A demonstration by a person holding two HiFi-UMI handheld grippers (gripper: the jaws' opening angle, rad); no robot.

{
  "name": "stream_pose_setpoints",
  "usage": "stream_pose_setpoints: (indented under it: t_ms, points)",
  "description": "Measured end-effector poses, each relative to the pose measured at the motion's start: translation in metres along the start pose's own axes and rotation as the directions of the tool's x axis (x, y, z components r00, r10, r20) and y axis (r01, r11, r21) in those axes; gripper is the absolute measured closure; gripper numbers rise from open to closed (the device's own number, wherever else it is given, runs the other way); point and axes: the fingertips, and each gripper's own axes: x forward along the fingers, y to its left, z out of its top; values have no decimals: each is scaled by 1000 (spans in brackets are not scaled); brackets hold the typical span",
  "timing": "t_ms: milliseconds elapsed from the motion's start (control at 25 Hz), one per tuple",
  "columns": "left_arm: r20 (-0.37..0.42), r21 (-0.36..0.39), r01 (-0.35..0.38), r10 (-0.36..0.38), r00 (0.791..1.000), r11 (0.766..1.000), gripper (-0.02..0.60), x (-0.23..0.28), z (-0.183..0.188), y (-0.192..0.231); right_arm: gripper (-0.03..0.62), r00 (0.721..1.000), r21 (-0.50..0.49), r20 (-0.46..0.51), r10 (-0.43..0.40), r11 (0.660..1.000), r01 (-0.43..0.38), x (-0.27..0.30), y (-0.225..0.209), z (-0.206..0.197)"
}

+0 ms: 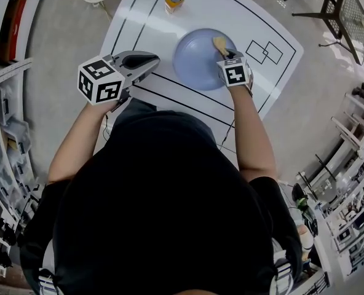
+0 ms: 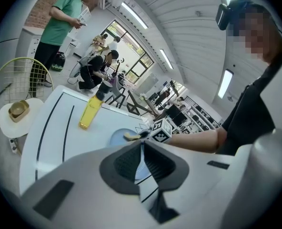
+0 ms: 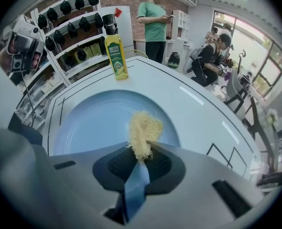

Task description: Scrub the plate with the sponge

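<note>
A pale blue plate [image 1: 200,59] [image 3: 95,123] lies flat on the white table. My right gripper [image 1: 224,49] [image 3: 142,152] is shut on a yellow fibrous sponge [image 1: 219,43] [image 3: 144,132], which sticks out over the plate's right part. From the left gripper view the plate [image 2: 119,137] and sponge [image 2: 130,136] show far ahead. My left gripper [image 1: 152,61] [image 2: 142,160] hovers left of the plate, its jaws nearly together with nothing between them.
A yellow detergent bottle [image 1: 173,0] [image 3: 117,57] [image 2: 91,109] stands at the table's far side. Black lines mark the table [image 1: 262,48]. A small round side table with a bowl [image 2: 18,110] stands to the left; chairs and shelves surround. People stand and crouch beyond.
</note>
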Motion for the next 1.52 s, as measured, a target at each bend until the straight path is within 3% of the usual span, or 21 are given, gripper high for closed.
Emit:
stream_pose_setpoints:
  t_ms: [600, 1160, 1520]
  points:
    - [-24, 29, 35, -35, 999, 999, 555, 3, 0, -14, 553, 996, 94, -84, -28, 995, 36, -10, -2, -45]
    - [-50, 56, 69, -67, 997, 996, 555, -3, -7, -27, 551, 988, 136, -146, -44, 989, 64, -30, 14, -62]
    - [-47, 68, 84, -81, 996, 994, 555, -9, -8, -31, 551, 982, 185, -187, 39, 983, -4, -24, 48, -84]
